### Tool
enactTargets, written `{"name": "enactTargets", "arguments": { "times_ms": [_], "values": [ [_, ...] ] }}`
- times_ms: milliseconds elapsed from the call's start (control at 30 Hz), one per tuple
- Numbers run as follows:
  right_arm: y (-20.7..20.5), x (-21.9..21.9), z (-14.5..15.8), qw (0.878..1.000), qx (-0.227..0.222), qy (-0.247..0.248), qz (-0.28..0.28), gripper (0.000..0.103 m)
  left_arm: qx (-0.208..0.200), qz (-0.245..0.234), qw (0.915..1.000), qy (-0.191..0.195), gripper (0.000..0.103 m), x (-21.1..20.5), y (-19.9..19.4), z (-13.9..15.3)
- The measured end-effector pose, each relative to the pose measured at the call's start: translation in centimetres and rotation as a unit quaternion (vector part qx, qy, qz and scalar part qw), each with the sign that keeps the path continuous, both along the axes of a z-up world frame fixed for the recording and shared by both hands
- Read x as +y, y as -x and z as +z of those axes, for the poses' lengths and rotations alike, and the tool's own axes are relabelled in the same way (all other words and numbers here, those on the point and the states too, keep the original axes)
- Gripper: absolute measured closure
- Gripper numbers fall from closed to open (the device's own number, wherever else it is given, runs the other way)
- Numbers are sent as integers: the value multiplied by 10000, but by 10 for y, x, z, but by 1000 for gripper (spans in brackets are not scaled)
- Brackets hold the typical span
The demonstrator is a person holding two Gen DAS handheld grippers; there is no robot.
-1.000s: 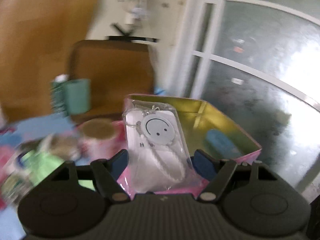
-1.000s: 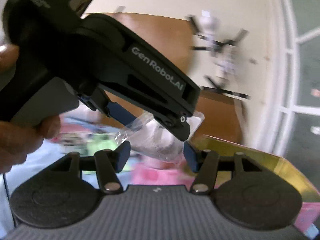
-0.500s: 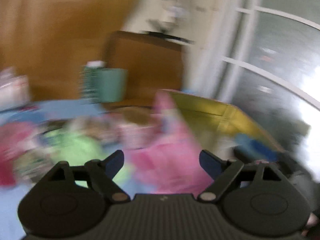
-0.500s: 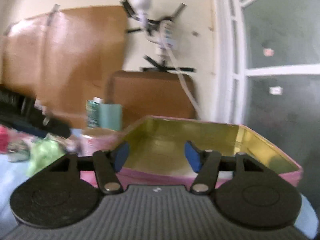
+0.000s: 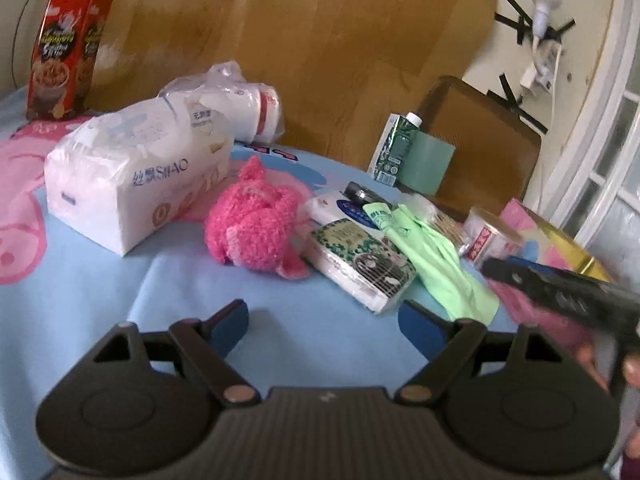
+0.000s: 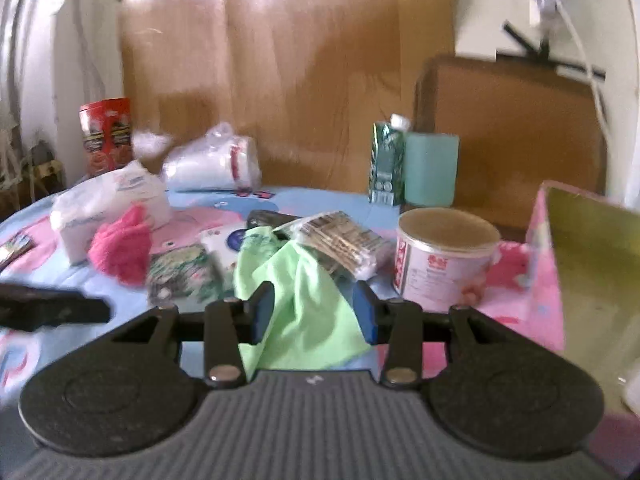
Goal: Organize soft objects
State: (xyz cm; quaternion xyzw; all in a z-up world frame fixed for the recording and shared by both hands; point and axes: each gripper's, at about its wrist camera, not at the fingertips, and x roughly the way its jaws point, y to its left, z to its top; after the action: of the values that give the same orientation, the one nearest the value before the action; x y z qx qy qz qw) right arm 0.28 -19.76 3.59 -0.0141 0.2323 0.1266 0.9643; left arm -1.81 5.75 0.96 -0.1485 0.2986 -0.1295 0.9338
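A fuzzy pink plush (image 5: 254, 228) lies on the blue cloth-covered table (image 5: 120, 280), also in the right wrist view (image 6: 120, 250). A light green cloth (image 5: 436, 256) lies right of it, and its near end lies between the right fingers (image 6: 300, 300). A big white tissue pack (image 5: 132, 172) and a small patterned tissue pack (image 5: 360, 264) lie nearby. My left gripper (image 5: 324, 320) is open and empty, low over bare cloth in front of the plush. My right gripper (image 6: 314, 312) is open over the green cloth. The pink box with gold inside (image 6: 580, 264) stands at right.
A pink tin can (image 6: 444, 260), a bag of cotton swabs (image 6: 340, 244), a green carton (image 6: 386, 168) with a teal cup (image 6: 430, 170), a bag of white cups (image 5: 240, 96) and a red snack box (image 5: 64, 52) stand around. The right gripper's body (image 5: 568, 296) crosses the left view.
The left gripper let go of the bagged smiley keychain at the box, opened, and swung left to the table. The right gripper turned from the box toward the green cloth.
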Motion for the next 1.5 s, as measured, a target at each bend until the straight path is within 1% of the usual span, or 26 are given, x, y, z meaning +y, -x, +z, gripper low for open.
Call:
{"name": "enactTargets", "arguments": {
  "times_ms": [100, 167, 233, 300, 367, 400, 433, 500, 533, 567, 600, 633, 733, 800, 867, 933, 967, 1033, 1100, 1133, 1167, 1200, 1333, 1367, 1433, 1500],
  "values": [
    [-21, 4, 3, 9995, 90, -159, -270, 53, -43, -33, 10000, -16, 18, -3, 0, 0],
    [-36, 12, 4, 9997, 149, -66, -206, 52, -55, -52, 10000, 14, 18, -4, 1, 0],
    [-48, 24, 3, 9994, 255, 184, -105, 52, -61, -60, 9999, 116, 16, -1, 0, -1],
    [-57, 40, 0, 9981, 195, 583, -18, 47, -60, -62, 9997, 229, 15, 2, -1, -2],
    [-65, 54, -5, 9950, 169, 978, 67, 48, -61, -79, 9995, 285, 14, 4, 0, -3],
    [-68, 58, -7, 9935, 130, 1122, 109, 55, -63, -80, 9995, 295, 14, 4, 0, -3],
    [-67, 64, -10, 9911, 45, 1320, 136, 66, -64, -80, 9995, 298, 14, 4, 0, -3],
    [-65, 67, -12, 9870, -77, 1603, 89, 76, -65, -80, 9995, 312, 14, 4, 0, -3],
    [-61, 64, -10, 9875, -130, 1570, 89, 77, -65, -87, 9994, 324, 14, 5, -1, -3],
    [-55, 59, -6, 9895, -184, 1433, 89, 86, -66, -82, 9994, 339, 14, 5, -1, -3],
    [-44, 54, 0, 9914, -284, 1279, 66, 90, -66, -83, 9993, 359, 14, 5, -1, -3],
    [-33, 48, 6, 9929, -408, 1110, 122, 91, -66, -86, 9992, 380, 14, 7, -1, -3],
    [20, 28, 27, 9961, -651, 252, 545, 91, -63, -73, 9988, 473, 14, 9, 0, -4],
    [50, 7, 36, 9927, -424, -637, 932, 91, -49, -89, 9984, 550, 13, 11, -1, -4],
    [72, -17, 35, 9805, -61, -1630, 1099, 91, -36, -93, 9982, 585, 11, 11, -1, -4],
    [82, -37, 24, 9757, 140, -2004, 878, 91, -18, -101, 9984, 557, 9, 9, -1, -3],
    [82, -45, 16, 9765, 245, -2032, 669, 91, -5, -101, 9986, 515, 9, 7, -1, -2],
    [79, -56, 1, 9833, 342, -1787, 29, 83, 20, -102, 9990, 424, 8, 2, 1, 0],
    [81, -67, -5, 9860, 178, -1492, -719, 71, 59, -211, 9986, 481, 8, -5, 4, 1],
    [80, -71, -7, 9859, 164, -1367, -955, 67, 73, -273, 9984, 495, 8, -9, 7, 1],
    [81, -75, -9, 9849, 155, -1352, -1067, 59, 81, -350, 9981, 492, 8, -14, 9, 3],
    [84, -78, -9, 9838, 104, -1399, -1121, 55, 75, -438, 9978, 483, 8, -18, 11, 4],
    [107, -72, -7, 9880, -251, -1236, -887, 49, 6, -889, 9945, 560, 8, -39, 20, 17],
    [115, -69, -7, 9901, -312, -1154, -734, 42, 12, -1043, 9929, 577, 7, -47, 22, 20],
    [124, -58, -11, 9949, -347, -896, -313, 34, 78, -1423, 9884, 531, 7, -67, 23, 21],
    [130, -43, -17, 9981, -371, -491, -65, 33, 227, -1692, 9846, 387, 7, -89, 20, 19]
  ]
}}
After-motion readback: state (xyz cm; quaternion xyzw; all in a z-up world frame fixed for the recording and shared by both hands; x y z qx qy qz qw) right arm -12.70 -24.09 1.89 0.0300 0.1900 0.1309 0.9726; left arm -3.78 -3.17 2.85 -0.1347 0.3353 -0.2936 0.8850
